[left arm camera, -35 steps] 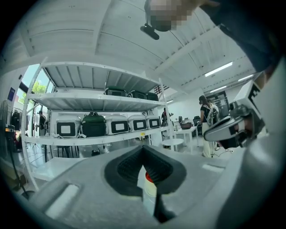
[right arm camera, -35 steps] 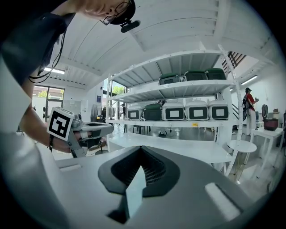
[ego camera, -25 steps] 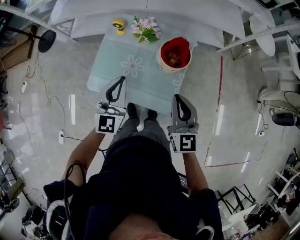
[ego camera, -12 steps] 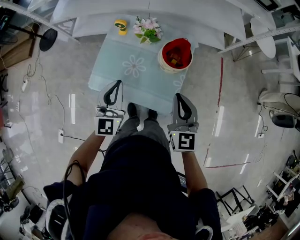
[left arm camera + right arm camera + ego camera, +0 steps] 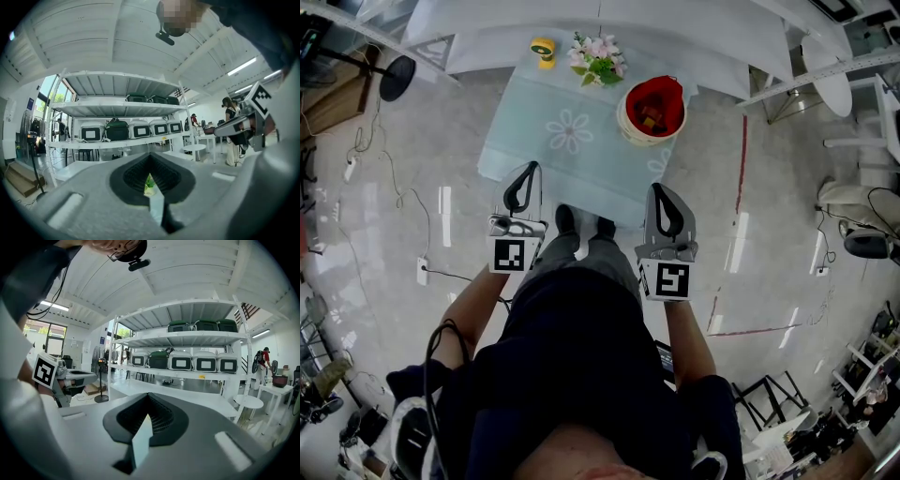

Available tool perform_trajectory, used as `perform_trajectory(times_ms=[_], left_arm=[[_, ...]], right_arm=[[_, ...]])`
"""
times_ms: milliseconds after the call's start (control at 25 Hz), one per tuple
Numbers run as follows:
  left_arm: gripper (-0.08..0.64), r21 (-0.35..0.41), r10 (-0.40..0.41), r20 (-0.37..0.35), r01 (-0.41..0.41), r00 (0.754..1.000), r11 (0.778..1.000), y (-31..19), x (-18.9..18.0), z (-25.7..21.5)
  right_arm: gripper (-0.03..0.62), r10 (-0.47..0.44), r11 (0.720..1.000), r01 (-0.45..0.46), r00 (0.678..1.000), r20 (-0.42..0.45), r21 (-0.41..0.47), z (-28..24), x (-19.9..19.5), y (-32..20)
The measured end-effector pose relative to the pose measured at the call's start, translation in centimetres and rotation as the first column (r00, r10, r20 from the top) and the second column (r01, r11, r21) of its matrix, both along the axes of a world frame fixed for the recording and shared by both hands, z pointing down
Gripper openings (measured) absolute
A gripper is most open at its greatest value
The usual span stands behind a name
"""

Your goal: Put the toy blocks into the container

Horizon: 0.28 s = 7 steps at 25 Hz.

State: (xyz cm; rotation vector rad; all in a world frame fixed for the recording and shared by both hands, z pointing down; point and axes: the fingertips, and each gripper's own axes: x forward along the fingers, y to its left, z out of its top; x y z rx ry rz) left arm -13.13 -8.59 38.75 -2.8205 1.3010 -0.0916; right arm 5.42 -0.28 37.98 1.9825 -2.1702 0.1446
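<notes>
L gripper (image 5: 531,174) & R gripper (image 5: 657,197) are both held out in front of the person, pointing toward the tabletop (image 5: 581,164), w/ tips at its near edge: L by the near-left corner, R by the near-right corner. Neither touches anything on it.

L jaws: pressed together, nothing pinched. The L gripper view shows only a thin slit btwn them. R jaws: also pressed together and empty. The R gripper view shows the same closed shape, w/ pale blue cloth visible through the slit.

The tabletop has a pale blue cloth w/ white flower prints. The container (image 5: 630,120), a cream bucket w/ red lining, stands upright by the far-right corner, close to the right edge. Toy blocks (image 5: 648,118) lie inside it, red & yellowish; can't count them.

A small flower bunch (image 5: 595,60) sits mid far edge, just left of the container. A yellow roll-like item (image 5: 543,49) sits at the far-left corner, well apart from the container.

The person's shoes (image 5: 566,219) show btwn the two grippers, at the near edge.
</notes>
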Motion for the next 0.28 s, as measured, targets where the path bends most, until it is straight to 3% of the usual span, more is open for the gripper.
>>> perform_trajectory(times_ms=[280], left_arm=[[0.000, -0.002, -0.001, 0.011, 0.001, 1.000, 1.000, 0.21, -0.35, 0.20]], right_arm=[[-0.002, 0.004, 1.000, -0.004, 1.000, -0.004, 0.008, -0.27, 0.00, -0.40]])
